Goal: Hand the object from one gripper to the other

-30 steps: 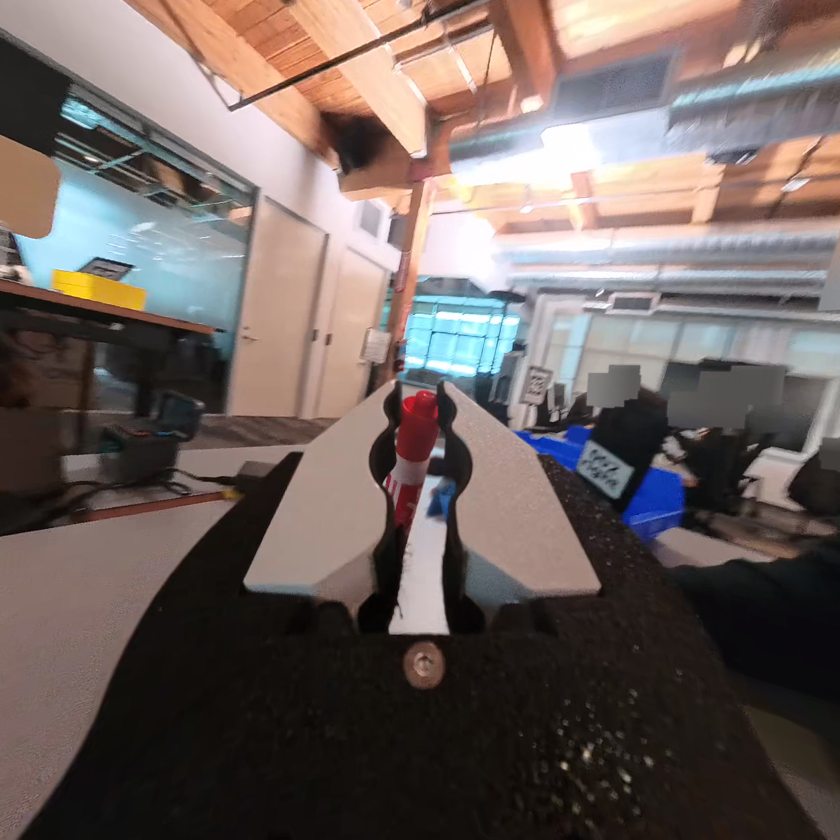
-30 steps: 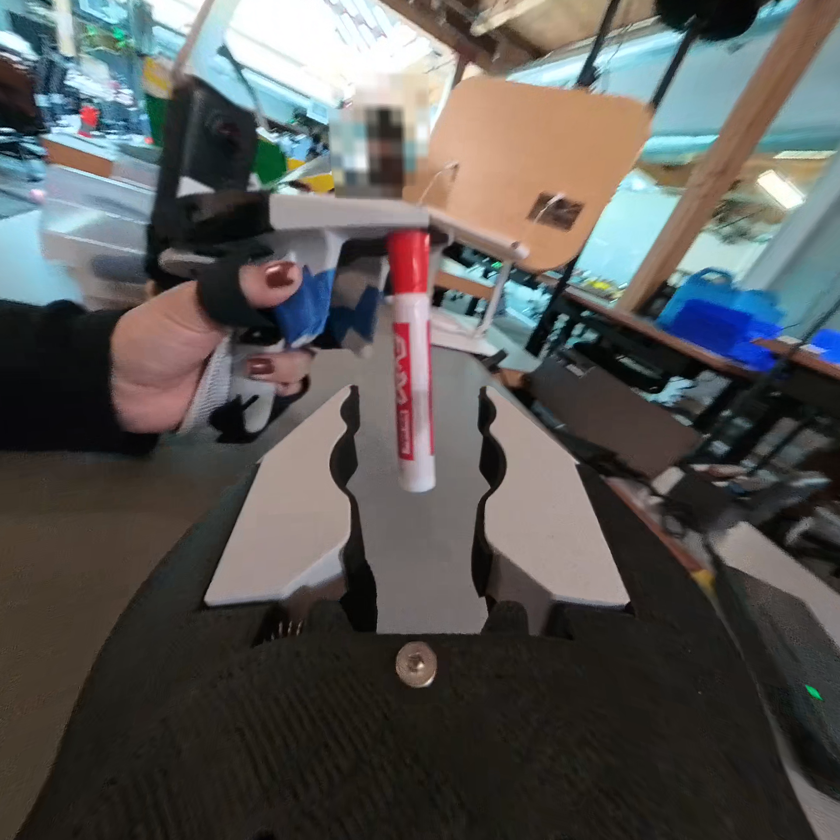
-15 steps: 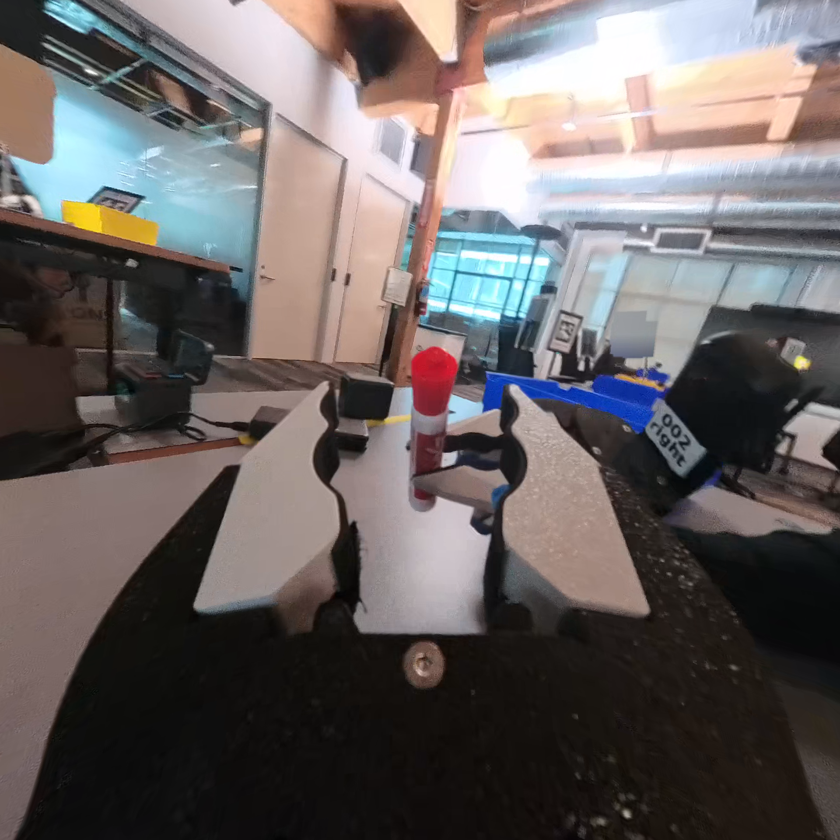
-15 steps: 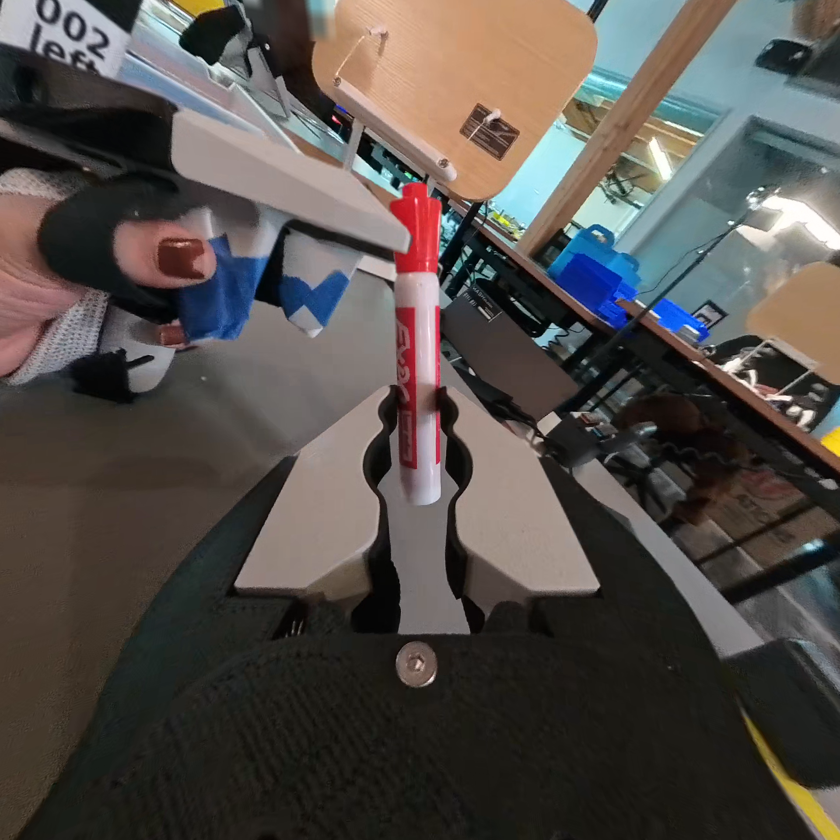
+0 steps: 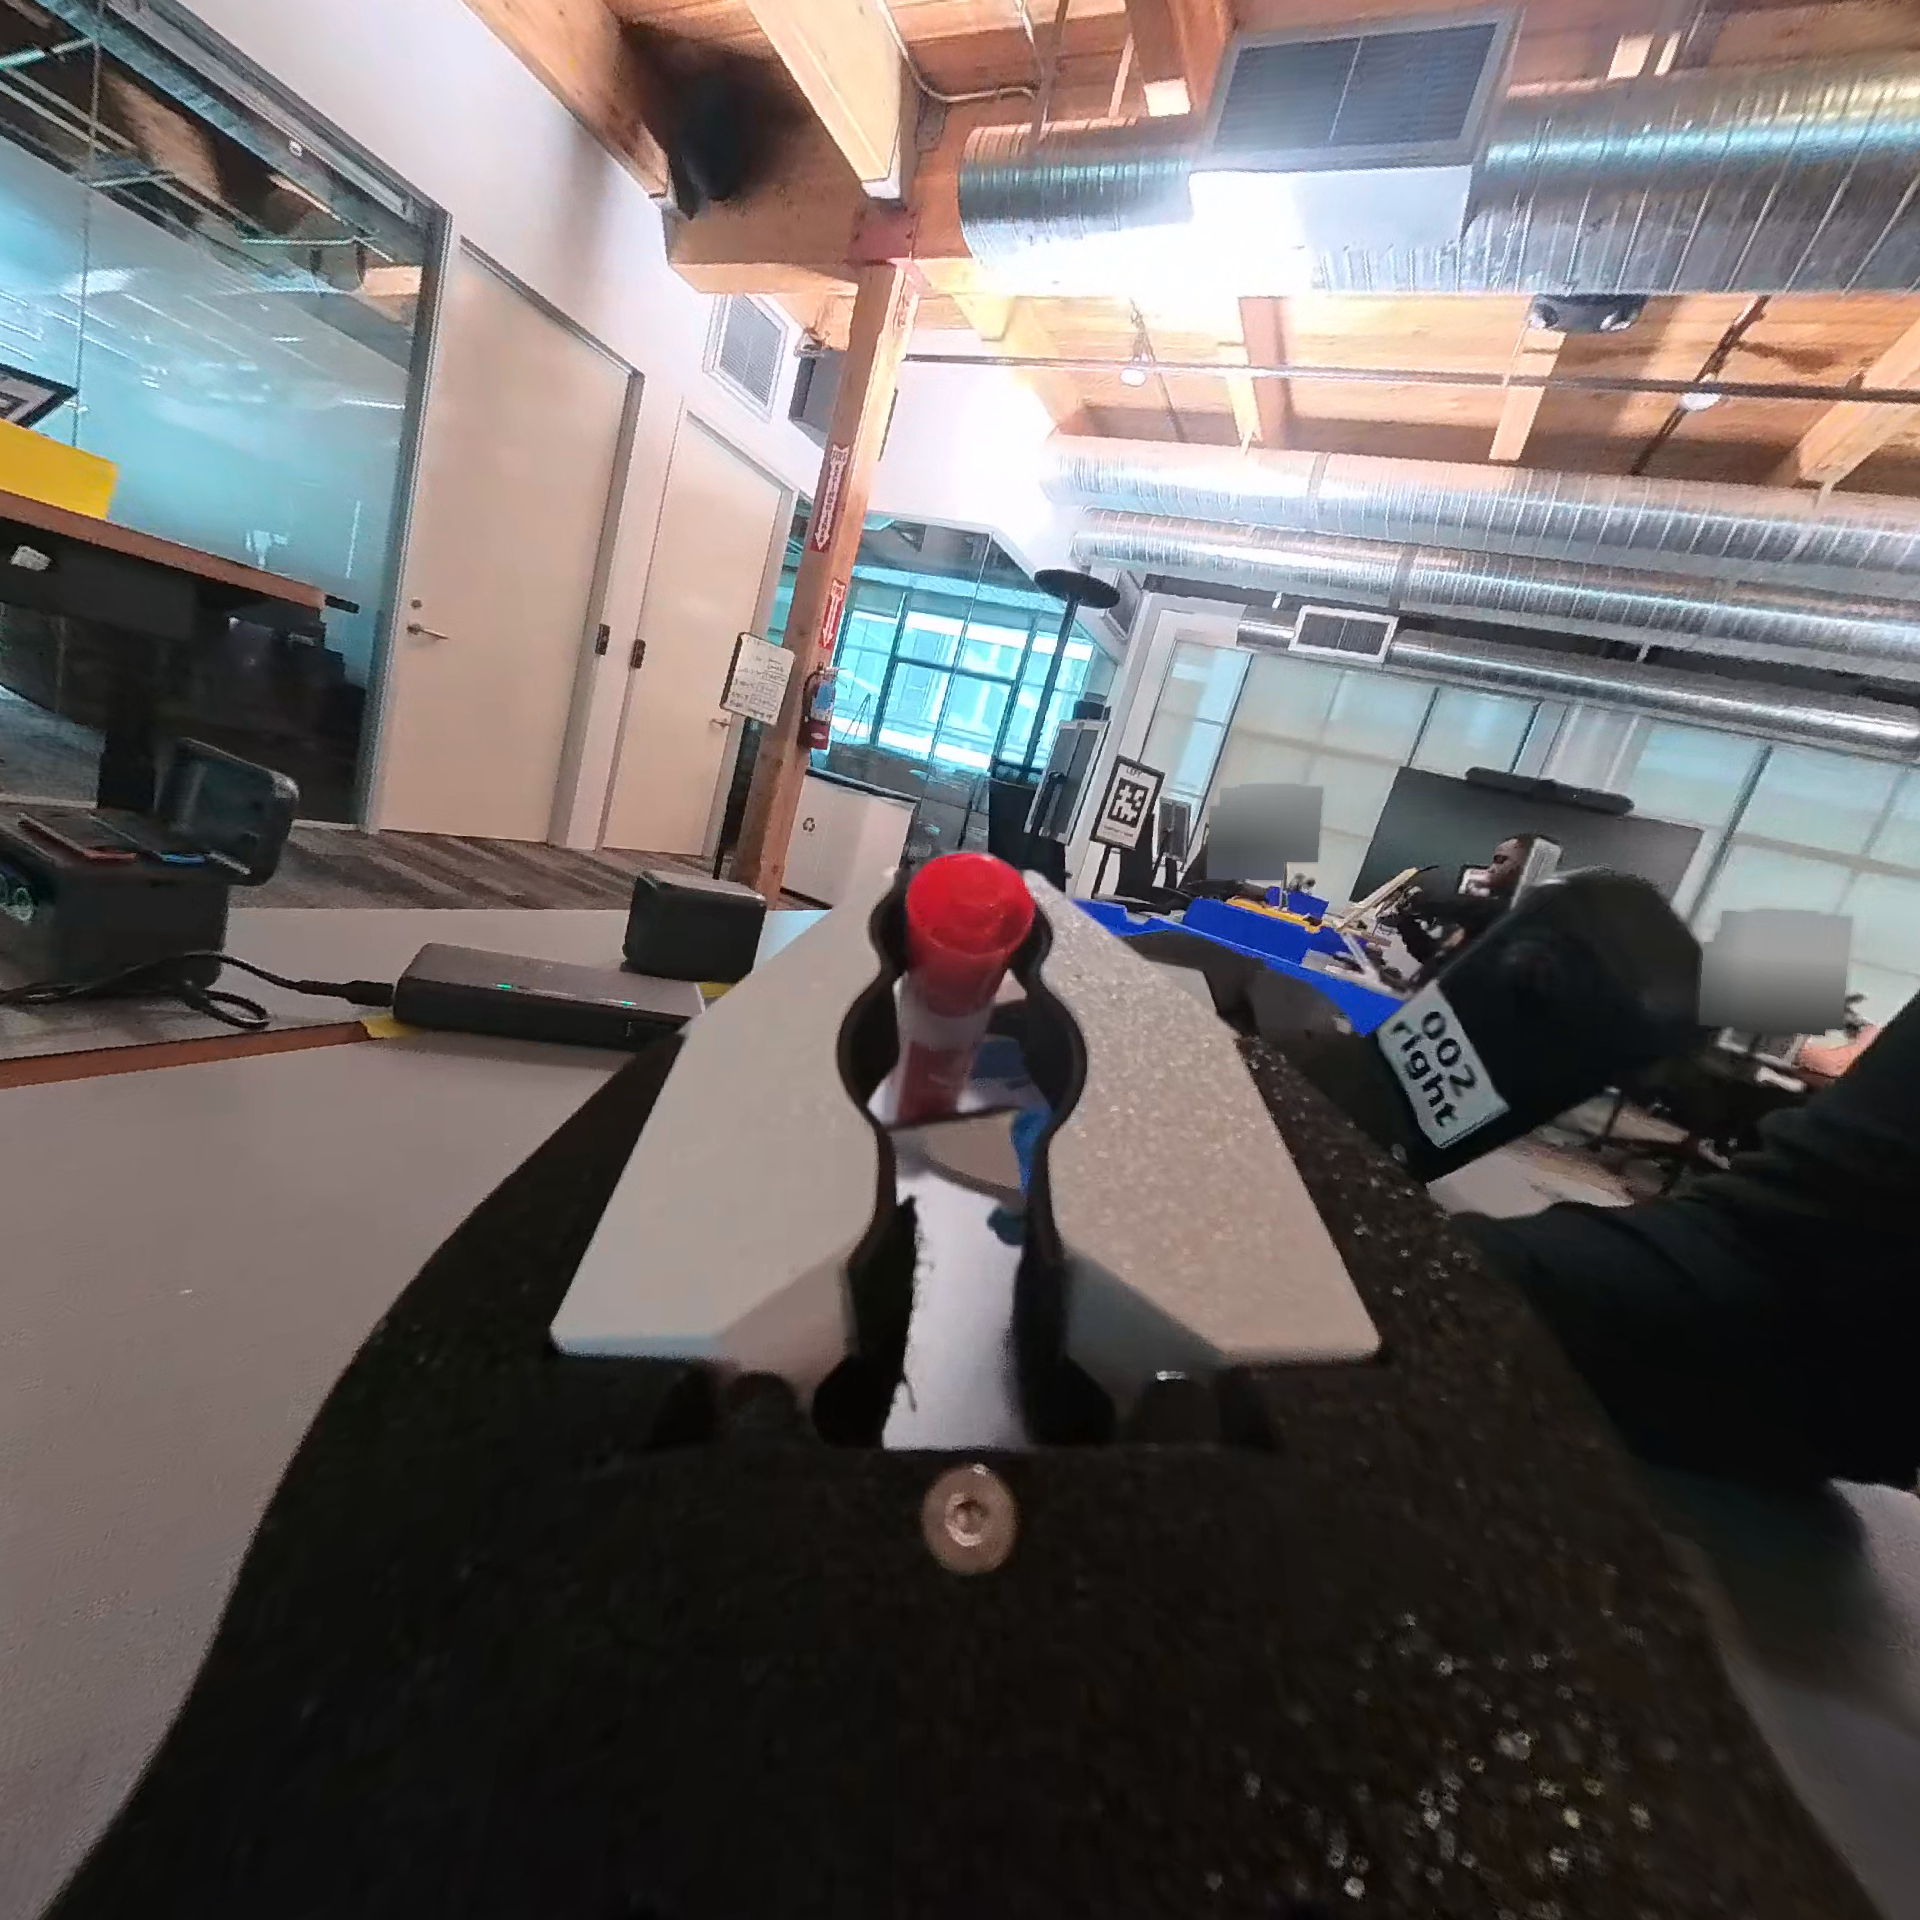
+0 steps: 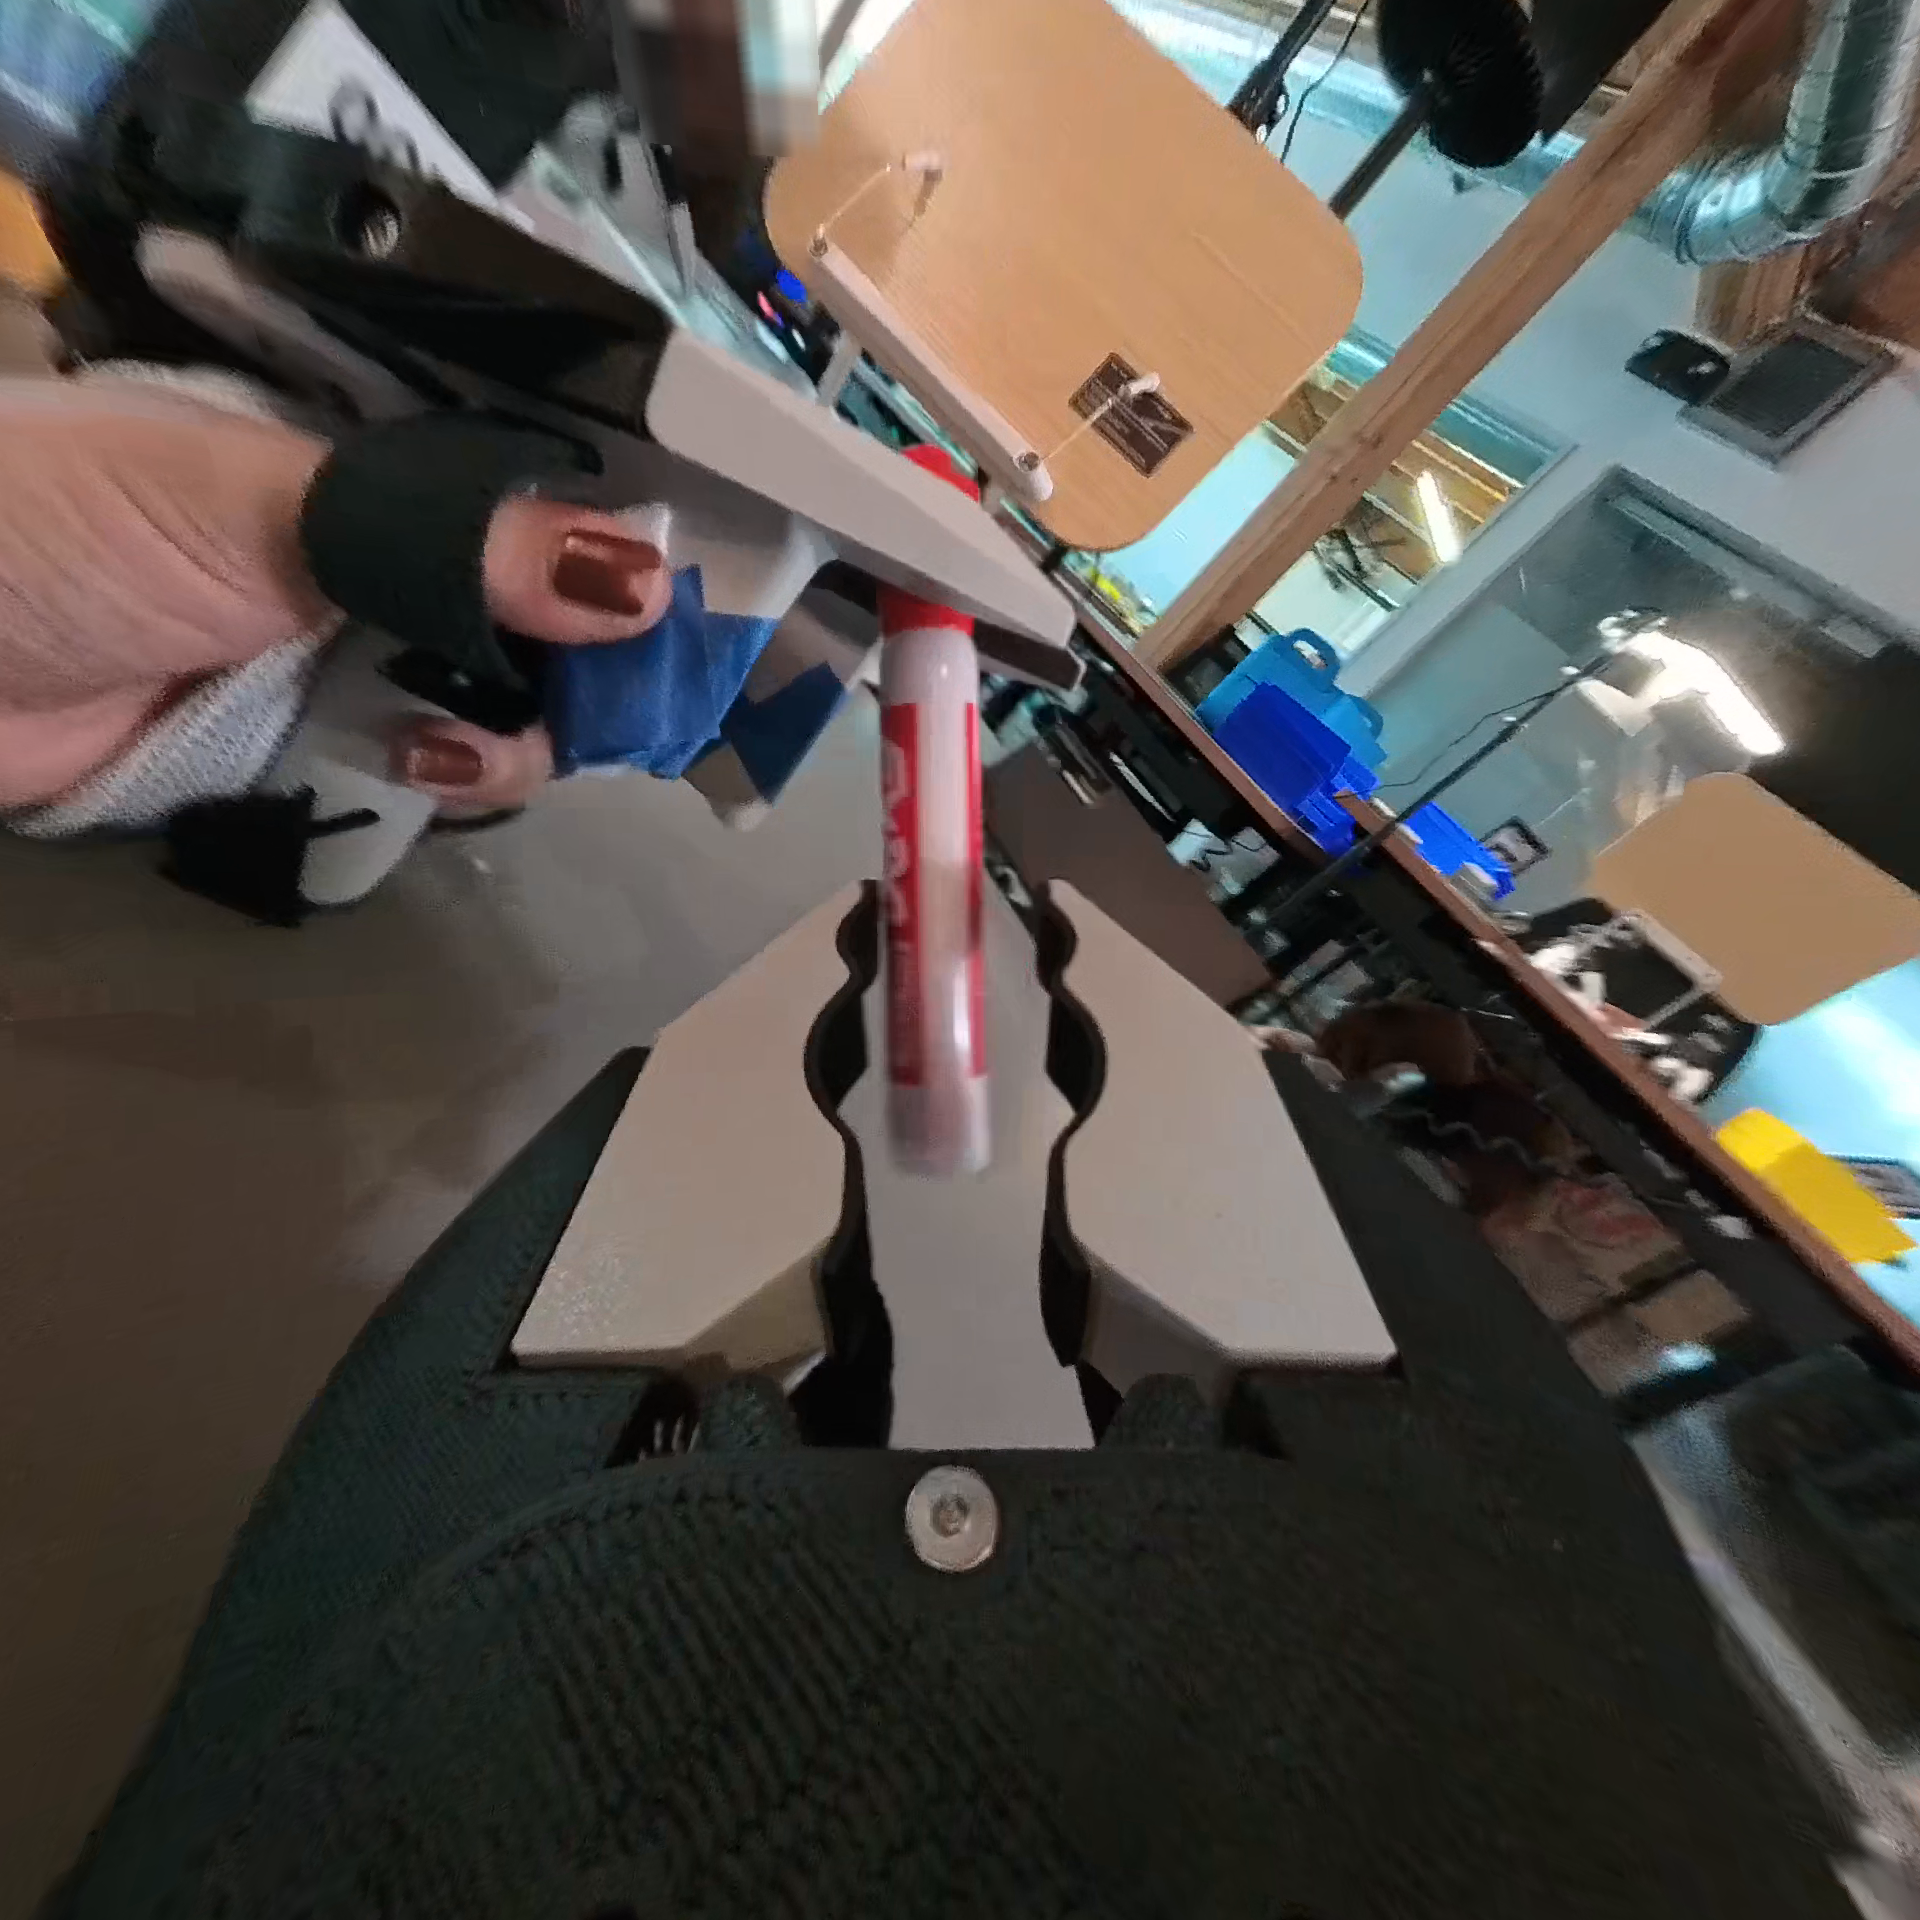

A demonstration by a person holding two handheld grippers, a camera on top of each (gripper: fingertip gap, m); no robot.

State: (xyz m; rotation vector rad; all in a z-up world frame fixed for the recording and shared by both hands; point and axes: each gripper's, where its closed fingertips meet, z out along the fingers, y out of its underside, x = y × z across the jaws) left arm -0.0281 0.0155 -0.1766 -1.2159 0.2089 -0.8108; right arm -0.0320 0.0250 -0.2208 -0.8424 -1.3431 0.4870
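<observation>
A red-and-white marker stands upright, red cap up. My left gripper is shut on the cap. In the right wrist view the marker hangs down from the left gripper, which a person's hand holds at the upper left. My right gripper is open, and the marker's lower body sits between its fingers with a gap on the right side. The right gripper's black body shows to the right in the left wrist view, its fingertips mostly hidden behind my left fingers.
The grey table lies below both grippers. A power bank with a cable, a small black box and a black case sit at its far left. Wooden panels and blue bins stand behind. Tip to tip, the grippers are about 5 cm apart.
Half a second ago the right gripper was shut on the marker's body and the left one was open. Now the left gripper is shut on the cap and the right gripper has opened.
</observation>
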